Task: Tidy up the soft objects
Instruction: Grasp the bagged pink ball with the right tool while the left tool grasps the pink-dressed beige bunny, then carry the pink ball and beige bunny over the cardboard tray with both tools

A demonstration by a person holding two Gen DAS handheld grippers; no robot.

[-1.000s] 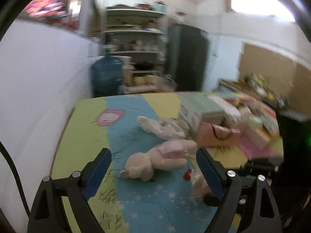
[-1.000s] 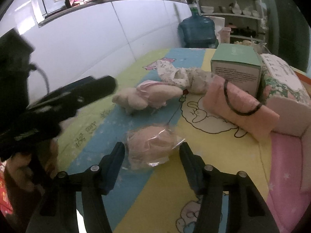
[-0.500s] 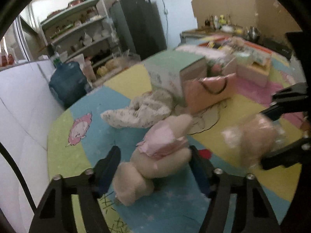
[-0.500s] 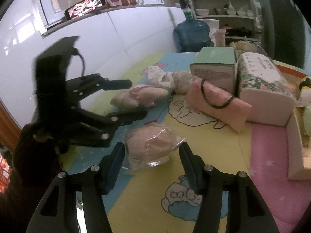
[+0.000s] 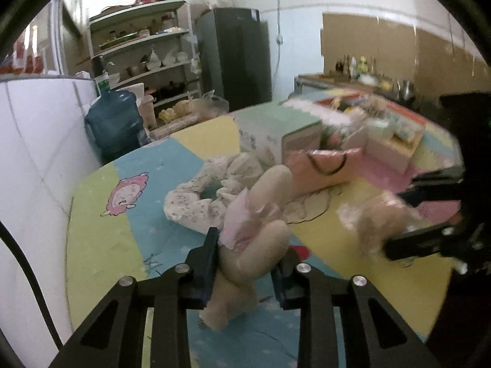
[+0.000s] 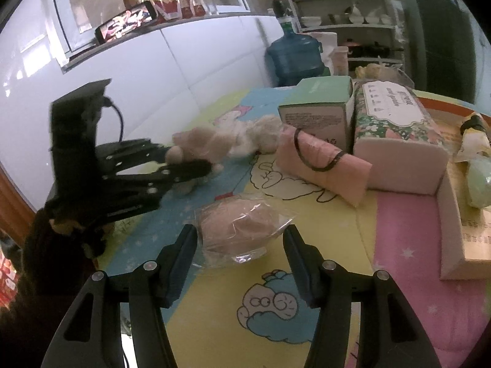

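My left gripper is shut on a cream plush toy in a pink dress on the play mat; it also shows in the right wrist view, clamping that plush. My right gripper is open, its jaws on either side of a pink soft toy wrapped in clear plastic. That bagged toy and the right gripper show blurred in the left wrist view. A white patterned cloth toy lies behind the plush.
A pink pouch with a black loop lies by a green box and a floral tissue box. An open cardboard box stands at the right. A blue water jug and shelves stand behind the mat.
My left gripper has closed on the plush toy and lifted one end of it. My right gripper has stayed open around the bagged toy.
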